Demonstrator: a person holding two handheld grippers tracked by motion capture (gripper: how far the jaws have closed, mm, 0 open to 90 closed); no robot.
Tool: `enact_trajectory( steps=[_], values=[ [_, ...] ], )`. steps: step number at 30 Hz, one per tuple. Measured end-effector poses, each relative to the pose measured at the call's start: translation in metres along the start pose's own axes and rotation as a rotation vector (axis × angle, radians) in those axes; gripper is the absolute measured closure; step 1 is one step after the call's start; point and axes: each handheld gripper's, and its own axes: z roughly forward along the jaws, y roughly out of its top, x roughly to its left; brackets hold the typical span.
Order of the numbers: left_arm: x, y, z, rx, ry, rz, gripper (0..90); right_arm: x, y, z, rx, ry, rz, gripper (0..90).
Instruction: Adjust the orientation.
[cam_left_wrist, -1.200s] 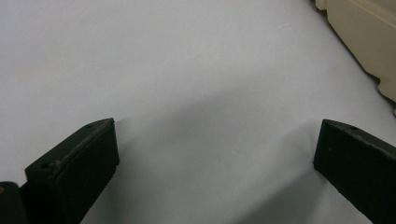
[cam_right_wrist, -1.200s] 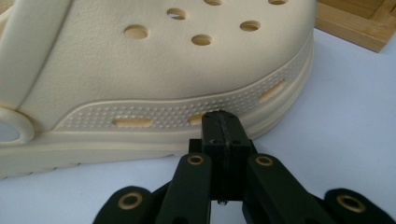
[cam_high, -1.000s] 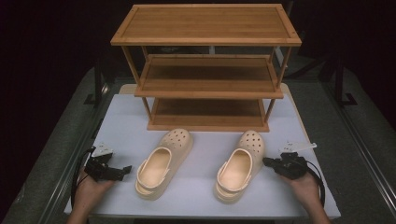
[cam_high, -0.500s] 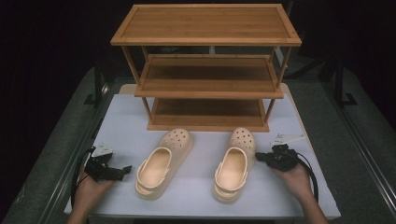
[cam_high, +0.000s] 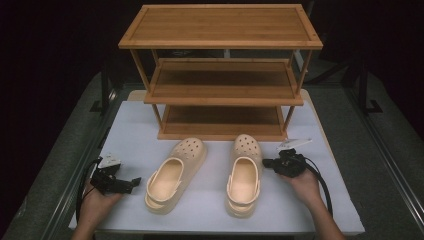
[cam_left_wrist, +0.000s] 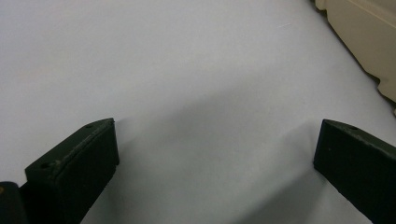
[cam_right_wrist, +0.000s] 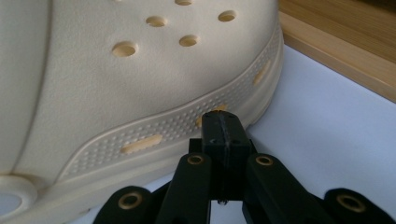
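**Right clog nudged straight, claw closing in on its side**

Moved since a second ago: the right clog (cam_high: 243, 179) is now lying with its long axis pointing at the rack (cam_high: 222, 75), no longer slanted, and the right claw (cam_high: 268, 163) is sitting closer in, pressing at the clog's outer side. Its jaws are closed together, gripping nothing, tips touching the sole edge just ahead. The left claw (cam_high: 134, 181) is resting wide open, holding nothing, with the left clog (cam_high: 175, 175) just to its right, heel nearer, toe angling away.

Clogs: cream foam, smooth, rounded toes with vent holes, stippled band along the sole. Rack: three slatted bamboo shelves, beyond both toes. Table (cam_high: 210, 220): white, matte.
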Motion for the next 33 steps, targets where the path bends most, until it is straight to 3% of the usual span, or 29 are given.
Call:
enact_trajectory(
  steps=[13,19,33],
  values=[
    [0.0,0.0,0.0,0.0,0.0,0.0,0.0,0.005,0.018,0.02,0.001,0.028,-0.012,89.7],
    [0.0,0.0,0.0,0.002,0.0,0.003,0.0,0.011,0.028,0.031,0.01,0.031,-0.039,89.7],
    [0.0,0.0,0.0,-0.001,-0.001,-0.001,0.0,0.016,0.038,0.045,0.005,0.051,-0.051,89.7]
  ],
)
